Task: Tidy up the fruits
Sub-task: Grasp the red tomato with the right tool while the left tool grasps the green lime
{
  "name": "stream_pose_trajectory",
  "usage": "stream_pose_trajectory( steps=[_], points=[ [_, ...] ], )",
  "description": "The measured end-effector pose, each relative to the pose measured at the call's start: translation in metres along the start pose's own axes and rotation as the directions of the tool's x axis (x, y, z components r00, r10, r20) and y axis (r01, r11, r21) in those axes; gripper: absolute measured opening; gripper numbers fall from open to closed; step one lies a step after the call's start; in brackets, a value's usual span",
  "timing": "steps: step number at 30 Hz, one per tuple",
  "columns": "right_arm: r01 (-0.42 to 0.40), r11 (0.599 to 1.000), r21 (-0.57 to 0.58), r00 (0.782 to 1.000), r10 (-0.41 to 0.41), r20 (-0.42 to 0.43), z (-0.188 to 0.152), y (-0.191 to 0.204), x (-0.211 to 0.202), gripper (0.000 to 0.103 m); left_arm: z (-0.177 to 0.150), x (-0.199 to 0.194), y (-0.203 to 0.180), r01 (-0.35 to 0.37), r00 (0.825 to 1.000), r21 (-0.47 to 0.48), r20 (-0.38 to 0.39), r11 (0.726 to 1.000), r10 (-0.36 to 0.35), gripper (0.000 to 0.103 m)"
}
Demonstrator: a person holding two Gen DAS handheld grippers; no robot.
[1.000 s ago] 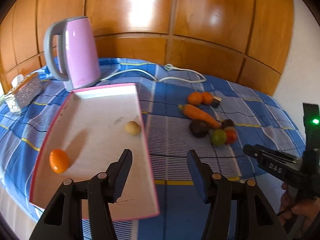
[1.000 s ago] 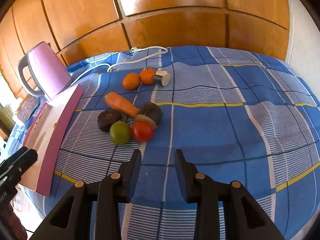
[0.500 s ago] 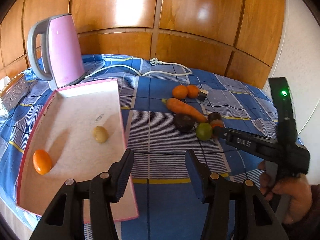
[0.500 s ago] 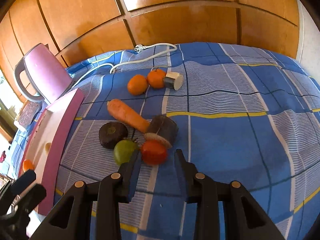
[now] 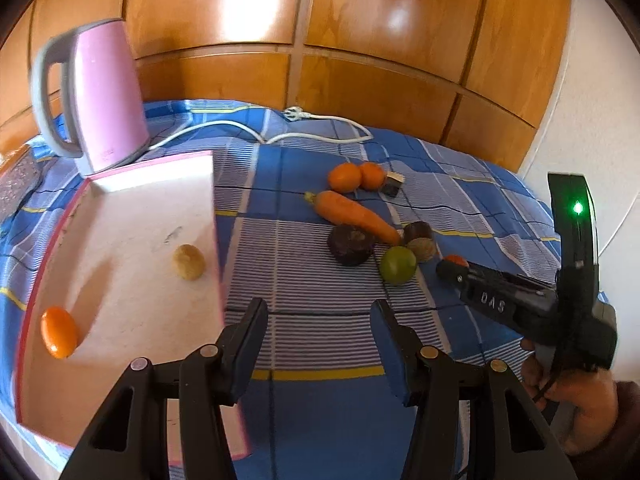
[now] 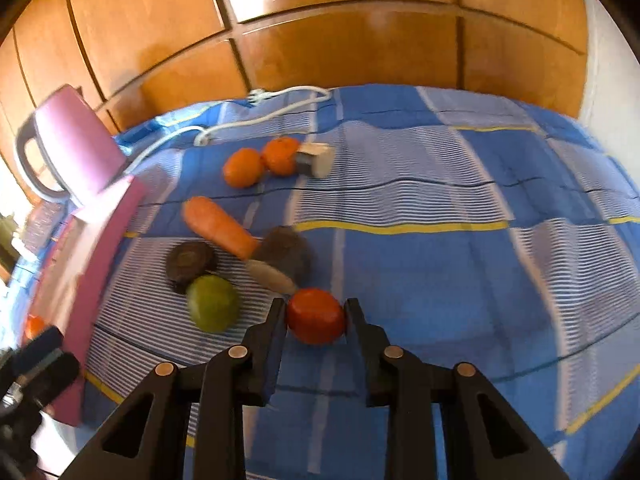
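The right gripper has its 2 fingers set on either side of a red tomato, each pad touching a flank of it, so it pinches the tomato where it sits on the blue checked cloth. Just left of the tomato lies a green lime, with a dark round fruit behind it and a carrot lying slantwise, its tip against a cut dark piece. Farther back, 2 oranges touch each other beside a small cylinder. The left gripper hangs above the cloth with its fingers spread wide, nothing between them, near the right edge of the pink-rimmed tray. In the tray lie a small yellowish fruit and, well apart from it, an orange fruit. A pink kettle stands behind the tray, its white cord trailing over the cloth.
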State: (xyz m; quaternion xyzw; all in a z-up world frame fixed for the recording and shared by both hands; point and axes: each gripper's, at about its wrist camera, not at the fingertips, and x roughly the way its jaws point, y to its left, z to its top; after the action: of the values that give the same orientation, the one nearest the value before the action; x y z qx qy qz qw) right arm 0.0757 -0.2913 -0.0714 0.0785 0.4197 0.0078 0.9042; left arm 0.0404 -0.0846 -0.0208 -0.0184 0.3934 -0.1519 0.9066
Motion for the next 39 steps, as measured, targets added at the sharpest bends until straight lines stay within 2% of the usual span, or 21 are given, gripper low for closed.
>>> stream_pose_trajectory(
  steps=[4,6,10,24,25,27,32,39],
  points=[
    [0.069,0.998,-0.008,0.998,-0.069,0.007,-0.004,-0.014,0.000,0.029,0.003,0.012,-0.010,0.034,0.999,0.005,-0.027,0.999,-0.033,0.053],
    [0.065,0.998,-0.004,0.998,-0.065,0.019,-0.005,-0.020,-0.001,0.029,0.005,0.019,-0.016,0.050,0.998,0.012,-0.042,0.999,-0.050,0.048],
    [0.046,0.999,0.005,0.998,-0.046,0.046,-0.009,-0.026,-0.001,0.029,0.012,0.031,-0.027,0.075,0.996,0.018,-0.056,0.997,-0.074,0.046],
    [0.020,1.000,0.014,0.997,-0.021,0.079,-0.011,-0.029,-0.001,0.030,0.030,0.084,-0.060,0.104,0.988,0.054,-0.121,0.993,-0.097,0.046],
    [0.021,1.000,0.013,0.996,-0.022,0.081,-0.012,-0.028,-0.001,0.030,0.031,0.088,-0.062,0.099,0.988,0.059,-0.125,0.993,-0.091,0.045],
    [0.019,1.000,0.014,0.996,-0.020,0.084,-0.012,-0.029,-0.001,0.030,0.031,0.096,-0.064,0.086,0.988,0.065,-0.136,0.994,-0.077,0.032],
    [0.015,1.000,0.016,0.996,-0.016,0.087,-0.012,-0.029,-0.001,0.030,0.026,0.093,-0.061,0.078,0.991,0.065,-0.118,0.995,-0.070,0.032],
    [0.008,1.000,0.021,0.996,-0.010,0.085,-0.012,-0.030,-0.001,0.030,0.000,0.071,-0.048,-0.026,0.998,0.081,-0.051,0.996,0.030,0.032]
  ],
)
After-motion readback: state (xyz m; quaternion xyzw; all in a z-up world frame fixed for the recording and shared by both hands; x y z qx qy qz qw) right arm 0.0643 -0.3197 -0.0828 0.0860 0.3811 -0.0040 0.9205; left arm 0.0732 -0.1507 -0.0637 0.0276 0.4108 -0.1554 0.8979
